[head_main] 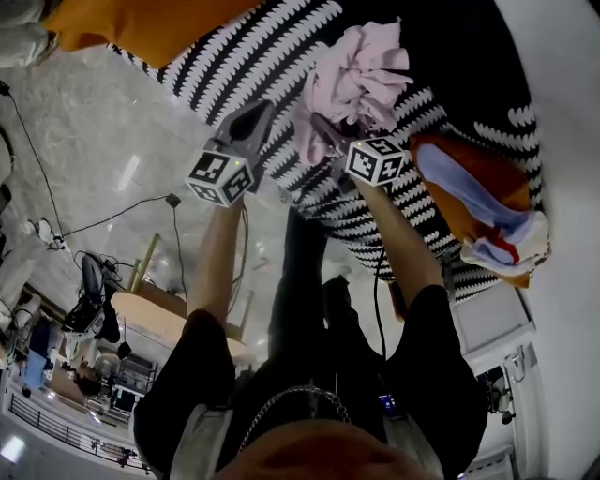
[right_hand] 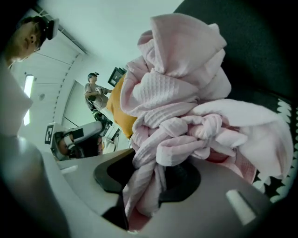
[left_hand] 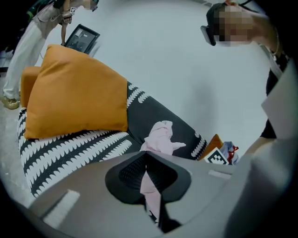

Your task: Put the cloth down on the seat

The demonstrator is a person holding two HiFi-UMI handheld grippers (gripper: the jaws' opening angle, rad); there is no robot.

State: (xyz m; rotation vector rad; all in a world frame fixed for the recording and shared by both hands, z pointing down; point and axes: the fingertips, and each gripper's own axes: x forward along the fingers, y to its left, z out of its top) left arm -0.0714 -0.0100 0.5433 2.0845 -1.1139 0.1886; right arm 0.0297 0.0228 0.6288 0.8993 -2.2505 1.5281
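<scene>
Head view, looking steeply down: you held a crumpled pink cloth [head_main: 356,75] above the black-and-white patterned seat [head_main: 281,56] of a sofa. Your right gripper [head_main: 323,131] was pushed into the underside of the bundle. Your left gripper [head_main: 255,117] sat just beside the bundle's edge. An orange cushion [head_main: 141,23] lay at the far end of the seat, well apart from the cloth. Whether the bundle touched the seat could not be told here.

Left gripper view: the jaws were together on a thin pink strip of the cloth, which ran down between them. Beyond them, the rest of the bundle [left_hand: 160,137] hung near where the seat met the dark backrest [left_hand: 153,111].

Right gripper view: the jaws were clamped on a thick twisted fold of the cloth [right_hand: 181,93], which filled most of the picture. The backrest showed dark behind it.

The step in hand looked like the lowering itself, with the release not yet made. To do it well, bring both grippers down together so the strip between them does not pull tight. Let the bundle's weight rest on bare seat, clear of the cushion. Open the right jaws first, since they carry the bulk, then free the thin strip from the left. Draw each gripper straight back so no fold catches.
</scene>
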